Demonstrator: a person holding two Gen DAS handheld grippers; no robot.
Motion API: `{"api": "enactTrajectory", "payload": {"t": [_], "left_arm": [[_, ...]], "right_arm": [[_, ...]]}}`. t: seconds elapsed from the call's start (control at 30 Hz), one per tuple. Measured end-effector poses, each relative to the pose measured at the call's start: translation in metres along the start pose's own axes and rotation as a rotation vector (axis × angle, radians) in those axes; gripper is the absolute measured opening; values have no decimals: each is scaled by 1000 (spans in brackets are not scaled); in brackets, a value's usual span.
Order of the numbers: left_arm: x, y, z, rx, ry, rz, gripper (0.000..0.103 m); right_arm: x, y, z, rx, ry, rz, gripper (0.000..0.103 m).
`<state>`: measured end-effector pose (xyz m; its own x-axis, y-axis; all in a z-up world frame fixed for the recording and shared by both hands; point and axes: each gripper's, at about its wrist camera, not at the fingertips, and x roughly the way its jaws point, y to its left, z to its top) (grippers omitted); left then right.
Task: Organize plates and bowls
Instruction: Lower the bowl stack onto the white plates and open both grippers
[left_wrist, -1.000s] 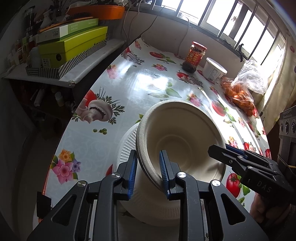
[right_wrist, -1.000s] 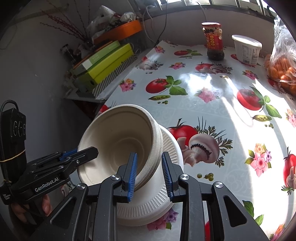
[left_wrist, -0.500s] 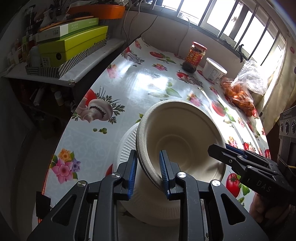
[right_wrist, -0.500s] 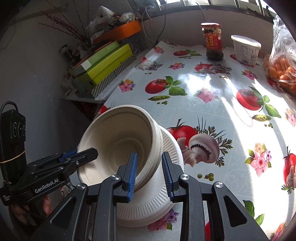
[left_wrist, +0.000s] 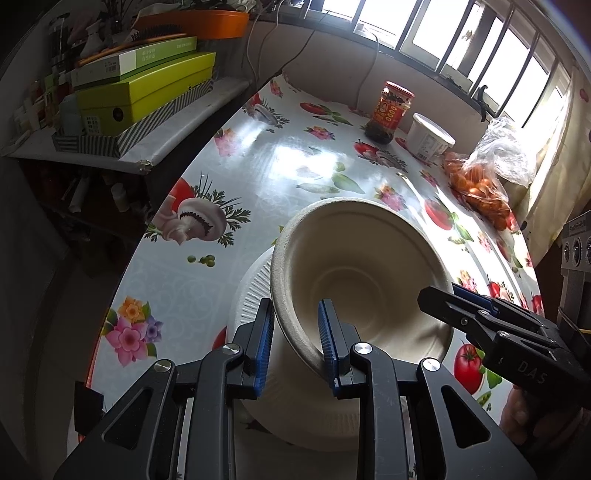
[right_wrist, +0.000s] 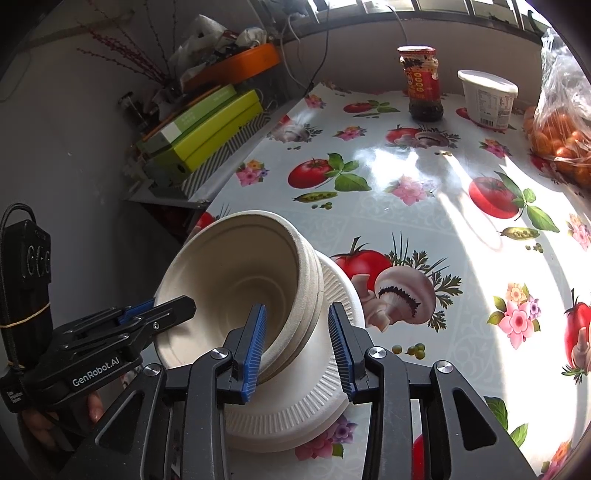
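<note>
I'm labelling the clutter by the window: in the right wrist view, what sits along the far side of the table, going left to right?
Red-labelled sauce jar → white lidded tub → clear bag of small oranges.

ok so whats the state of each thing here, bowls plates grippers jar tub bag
bowls: nested stack, tilted, on the plates
plates: stacked on the table
left gripper: shut on the bowls' rim
right gripper: jaws opening, bowls' rim between them, pads apart from it
jar: upright, lid on
tub: upright, lid on
bag: holds orange fruit
</note>
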<state>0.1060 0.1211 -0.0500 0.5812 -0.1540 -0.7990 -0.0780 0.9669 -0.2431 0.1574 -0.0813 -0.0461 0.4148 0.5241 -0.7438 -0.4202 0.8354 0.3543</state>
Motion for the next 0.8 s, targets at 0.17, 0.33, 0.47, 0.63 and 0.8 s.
{"api": "enactTrajectory", "payload": {"t": [0.17,0.33,0.47,0.63,0.8], "left_arm": [[0,0,0,1,-2,-2,25],[-1,1,0,2,-3,-2,25],[-1,1,0,0,-4,-2,26],[-4,-1,0,6,-7,2,26],[-7,-3,-2,13,-13,1,26]], "right_arm": [[-1,2,0,-2,-4,-3,36],[-2,3,0,-3,-9,-2,39],[-4,3,-1,-5,-18,-7,43],[-5,2,-1,1,-24,-9,43],[-8,3,-2,-3,-31,-6,45]]}}
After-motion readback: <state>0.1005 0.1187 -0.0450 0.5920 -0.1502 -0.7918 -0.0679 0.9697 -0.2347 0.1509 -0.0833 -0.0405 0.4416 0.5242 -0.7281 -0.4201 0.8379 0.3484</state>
